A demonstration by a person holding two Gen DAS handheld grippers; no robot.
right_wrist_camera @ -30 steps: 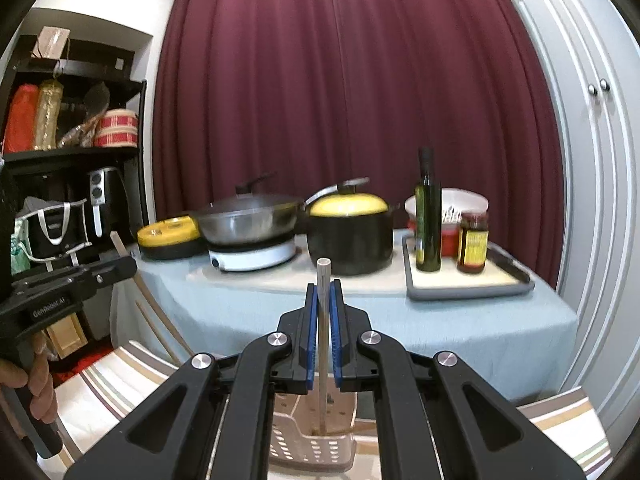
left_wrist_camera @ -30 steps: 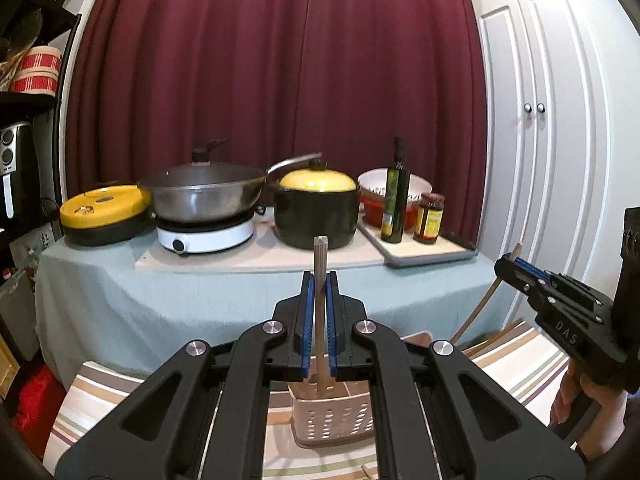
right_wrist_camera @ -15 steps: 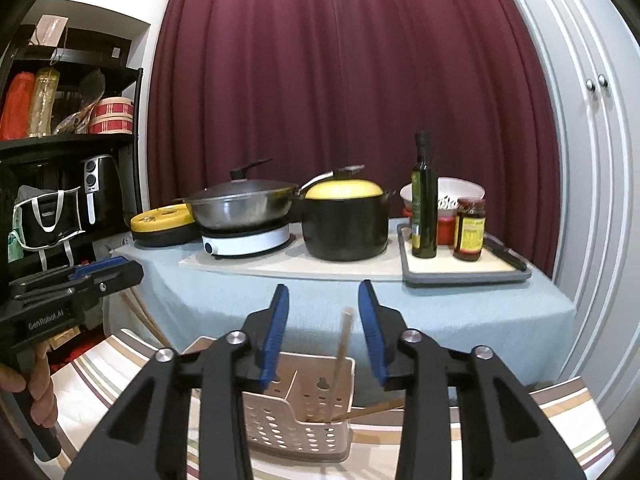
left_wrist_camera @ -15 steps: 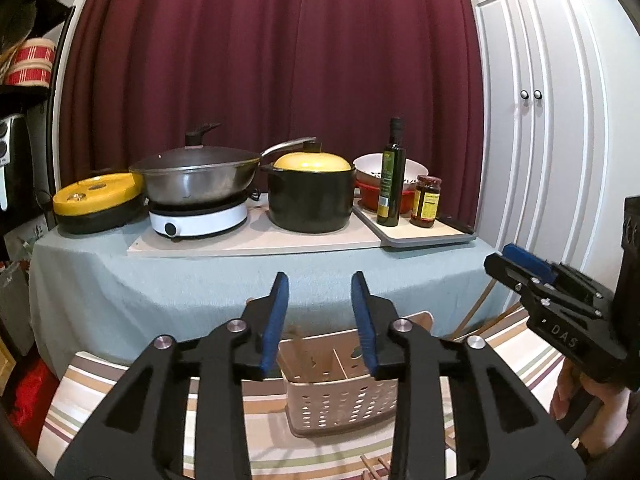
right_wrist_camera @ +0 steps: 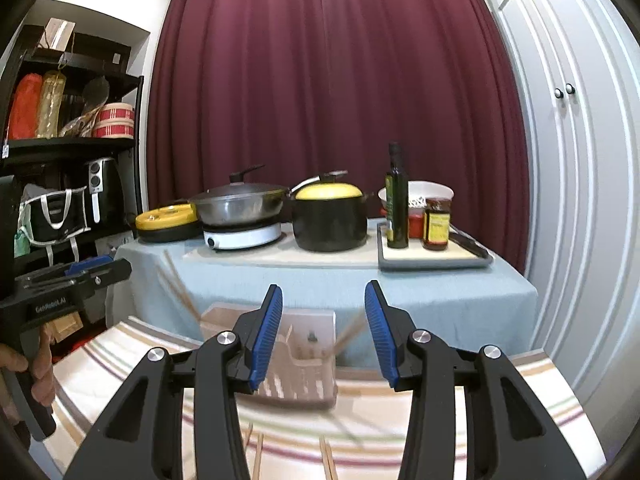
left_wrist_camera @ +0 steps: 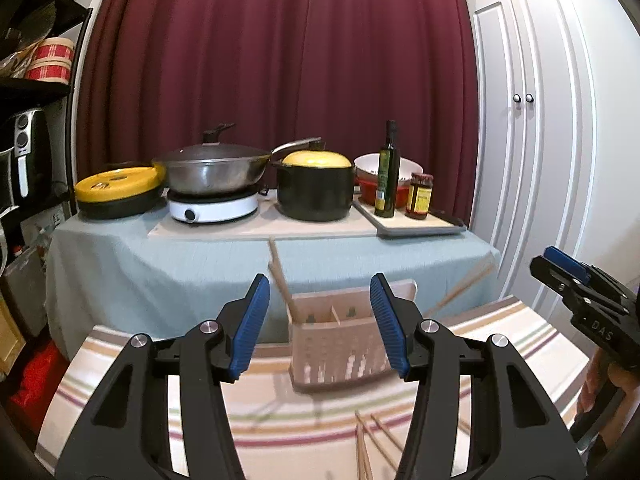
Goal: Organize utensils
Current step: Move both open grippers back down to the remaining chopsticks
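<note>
A beige perforated utensil holder (left_wrist_camera: 340, 344) (right_wrist_camera: 298, 364) stands on a striped tablecloth (left_wrist_camera: 280, 432). Wooden chopsticks (left_wrist_camera: 280, 284) lean out of its left compartment, and another (left_wrist_camera: 460, 290) slants out to the right. More chopsticks (left_wrist_camera: 366, 444) (right_wrist_camera: 256, 456) lie loose on the cloth in front. My left gripper (left_wrist_camera: 318, 326) is open just before the holder, holding nothing. My right gripper (right_wrist_camera: 322, 334) is also open and empty in front of the holder. Each gripper appears at the edge of the other's view, held by a hand (right_wrist_camera: 40, 372).
Behind stands a table with a blue cloth (left_wrist_camera: 160, 264) bearing a wok on a hotplate (left_wrist_camera: 212, 184), a black pot with yellow lid (left_wrist_camera: 316, 184), an oil bottle (left_wrist_camera: 387, 168), a jar (left_wrist_camera: 419, 196) and bowls. A dark shelf (right_wrist_camera: 68, 184) is left, white cupboard doors (left_wrist_camera: 532, 140) right.
Both grippers were shut on upright chopsticks one second ago. They opened, the chopsticks dropped into the holder, and both grippers have drawn back a little and spread wider.
</note>
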